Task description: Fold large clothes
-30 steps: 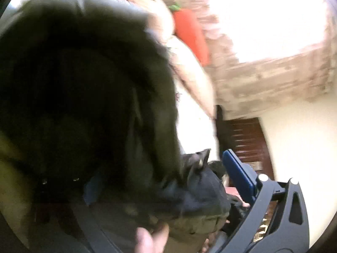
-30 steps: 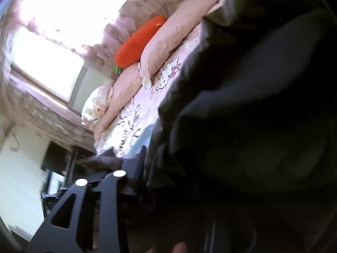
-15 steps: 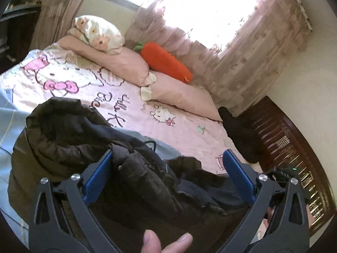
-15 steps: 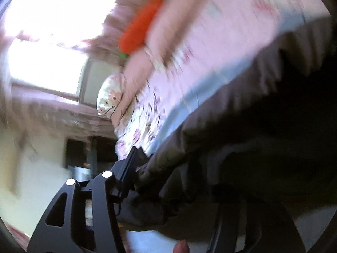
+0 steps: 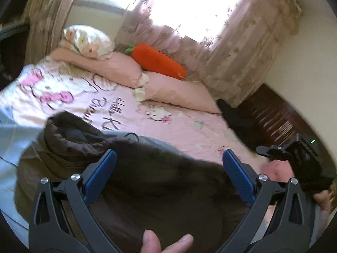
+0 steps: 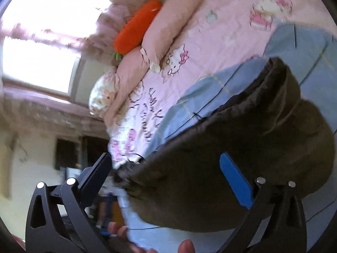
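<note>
Now: dark jacket [image 5: 147, 181] heaped on bed [image 5: 185, 126], below carrot plush [image 5: 158, 61]. Left gripper [image 5: 169, 162] level over jacket, jaws spread wide, holding nothing. Right gripper [image 6: 166, 168] rolled sideways above jacket [image 6: 242, 168], likewise spread, empty.

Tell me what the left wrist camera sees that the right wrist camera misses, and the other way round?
Only the left wrist view shows the dark wooden footboard, a black garment beside it, and the right gripper from outside. Only the right wrist view shows the cream wall and dark doorway beyond the bed. Both show the dark jacket lying on the bed, the carrot pillow, pink pillows and bright window. Both grippers' fingers are open.
</note>
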A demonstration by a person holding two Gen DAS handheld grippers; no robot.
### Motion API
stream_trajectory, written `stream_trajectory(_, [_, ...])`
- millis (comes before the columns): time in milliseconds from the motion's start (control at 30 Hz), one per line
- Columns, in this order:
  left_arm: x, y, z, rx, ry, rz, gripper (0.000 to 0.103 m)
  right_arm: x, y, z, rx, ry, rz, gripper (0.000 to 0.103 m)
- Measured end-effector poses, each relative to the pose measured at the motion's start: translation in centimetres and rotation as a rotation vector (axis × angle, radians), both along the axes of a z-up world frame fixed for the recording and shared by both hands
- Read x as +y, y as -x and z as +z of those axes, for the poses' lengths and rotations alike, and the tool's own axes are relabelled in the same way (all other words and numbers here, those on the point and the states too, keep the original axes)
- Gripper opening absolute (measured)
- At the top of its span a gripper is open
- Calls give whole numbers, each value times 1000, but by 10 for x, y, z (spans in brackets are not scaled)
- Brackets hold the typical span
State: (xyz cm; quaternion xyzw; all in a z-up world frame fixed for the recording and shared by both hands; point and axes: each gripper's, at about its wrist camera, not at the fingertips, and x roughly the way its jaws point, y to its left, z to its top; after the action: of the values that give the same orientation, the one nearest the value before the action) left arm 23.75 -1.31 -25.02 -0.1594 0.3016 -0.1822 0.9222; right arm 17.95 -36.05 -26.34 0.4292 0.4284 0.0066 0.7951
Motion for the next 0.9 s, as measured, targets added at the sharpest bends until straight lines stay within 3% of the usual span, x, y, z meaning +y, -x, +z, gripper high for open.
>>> stream_trajectory(67, [-3,2,-4,-26,-48,26,101,16,-18,1,-7,94,-11,102])
stream_trajectory(200, [-3,-11,-31,-14,-94,70,101,52,-38,-19,-124,353,4,102])
stream_trajectory(300, [-9,-43,-50,75,-194,150,101,64,-57,-35,-220,425,4,102])
stream_trajectory(367, [-14,-55,-48,56,-201,129,101,74,-82,-42,-239,475,50,102])
stream_trajectory(433, [-35,-72,-42,-25,-352,125,101,80,-113,-56,-231,550,95,102])
stream_trajectory(467, [-50,-88,-45,-83,-496,125,101,80,-127,-63,-229,568,112,102])
stream_trajectory(533, [-62,-119,-65,-138,-709,108,101,75,-167,-83,-149,562,169,102])
stream_trajectory(600, [-58,-149,-105,-115,-901,66,101,63,-201,-103,-21,540,211,102])
stream_trajectory(633, [-49,-161,-128,-75,-958,36,101,54,-215,-113,23,569,235,102])
stream_trajectory(667, [-26,-174,-152,30,-904,20,101,45,-224,-124,56,624,248,102])
stream_trajectory(700, [-3,-181,-161,108,-786,47,101,36,-227,-131,80,647,253,102])
stream_trajectory(733, [25,-184,-165,169,-631,89,101,17,-228,-146,112,610,242,102])
stream_trajectory(767, [44,-183,-167,181,-532,113,101,1,-226,-155,127,537,219,102])
stream_trajectory(800, [64,-177,-169,167,-426,134,101,-21,-221,-170,124,395,181,102])
stream_trajectory(833, [78,-172,-172,162,-375,160,101,-38,-216,-182,119,303,136,102])
stream_trajectory(900, [99,-167,-184,187,-265,170,101,-69,-202,-205,157,236,14,102])
